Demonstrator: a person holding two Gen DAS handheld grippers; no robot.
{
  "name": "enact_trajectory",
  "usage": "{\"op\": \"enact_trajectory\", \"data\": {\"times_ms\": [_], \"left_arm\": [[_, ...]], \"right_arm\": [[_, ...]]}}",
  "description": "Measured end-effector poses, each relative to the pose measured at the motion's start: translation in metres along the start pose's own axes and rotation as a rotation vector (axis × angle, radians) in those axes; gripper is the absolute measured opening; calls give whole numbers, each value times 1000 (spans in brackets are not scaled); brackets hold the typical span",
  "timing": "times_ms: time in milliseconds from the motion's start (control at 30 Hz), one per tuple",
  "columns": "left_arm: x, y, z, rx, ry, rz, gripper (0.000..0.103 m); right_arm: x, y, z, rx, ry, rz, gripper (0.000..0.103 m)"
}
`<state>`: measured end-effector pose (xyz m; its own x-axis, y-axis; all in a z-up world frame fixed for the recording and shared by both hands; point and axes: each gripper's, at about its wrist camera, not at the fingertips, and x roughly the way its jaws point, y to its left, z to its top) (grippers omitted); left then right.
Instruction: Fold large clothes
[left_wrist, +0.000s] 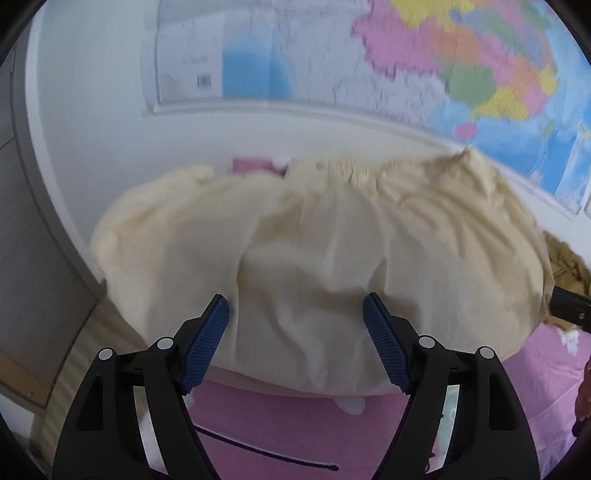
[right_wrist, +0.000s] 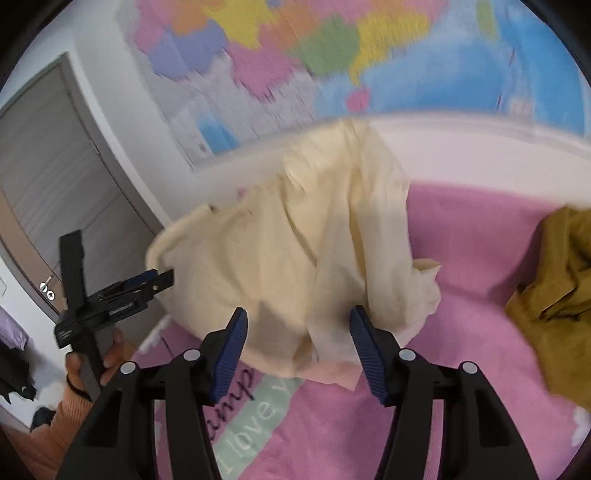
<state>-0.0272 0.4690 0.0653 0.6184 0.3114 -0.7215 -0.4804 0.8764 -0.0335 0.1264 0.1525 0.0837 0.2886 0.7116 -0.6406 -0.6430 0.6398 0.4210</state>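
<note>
Left gripper (left_wrist: 296, 319): jaws stand wide apart, blue pads clear of the fabric, nothing clamped. The cream garment (left_wrist: 314, 240) lies just beyond and below the fingertips. Right gripper (right_wrist: 298, 330): jaws also stand apart, somewhat narrower, with no cloth pressed between the pads; the near hem of the same cream garment (right_wrist: 295, 258) shows in the gap behind them.

The garment rests in a loose, partly doubled heap on the pink bedspread (right_wrist: 461, 295), bunched toward the white wall side and creased throughout. In the right wrist view one edge is turned over on itself and a corner trails onto the bedspread.

Step in hand, as judged: a release between folds. Neither gripper holds cloth, so a fold appears to have been laid down and a fresh grip is pending. The next move calls for locating two matching points on the near hem or on one side edge, closing one gripper on each, and carrying the edge across flat without dragging the lower layer.

A second, mustard garment (right_wrist: 561, 295) lies well apart on the right and should stay untouched.

Limits of view: both pictures are motion-blurred. The garment's type, sleeves and collar cannot be made out. Its far edge is hidden by its own bulk. The wall map (left_wrist: 461, 74) is cut off by the frame.
</note>
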Motion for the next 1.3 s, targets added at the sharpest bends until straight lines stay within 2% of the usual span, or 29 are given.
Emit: {"op": "enact_trajectory", "data": {"times_ms": [100,300,333,400,467,533,600,633,667,800,1167,1300], "left_arm": [[10,-2,-5,-19,21,23,81],[7,-7,-7,-26,25,65,81],[6,-8,-7,-31,24,78,84],[0,-10,-10,-40,23,93,94],[-9,-14,-16,-42,16,105,98],[-16,-18,-20,-40,14,134,98],[-24,-22,-25,-52,27,153,98],[-28,-24,-28,-56,30,161,98],[-33,-25,-31,-62,27,179,98],[-51,-31,-41,-71,12,215,98],[-85,-50,-77,-46,-11,266,98],[-96,-56,-87,-44,-14,247,98]], "right_arm": [[17,-13,0,59,40,10,56],[6,-7,2,65,29,18,56],[4,-4,4,63,26,22,57],[-3,6,3,29,13,-4,62],[-13,19,-1,-10,-8,-22,74],[-21,31,-3,-37,-23,-33,79],[-30,46,-7,-71,-46,-68,87],[-34,53,-10,-89,-65,-79,95],[-38,58,-11,-97,-74,-90,98],[-46,83,-24,-176,-105,-153,97],[-55,101,-53,-211,-97,-165,97],[-60,105,-64,-227,-102,-176,97]]}}
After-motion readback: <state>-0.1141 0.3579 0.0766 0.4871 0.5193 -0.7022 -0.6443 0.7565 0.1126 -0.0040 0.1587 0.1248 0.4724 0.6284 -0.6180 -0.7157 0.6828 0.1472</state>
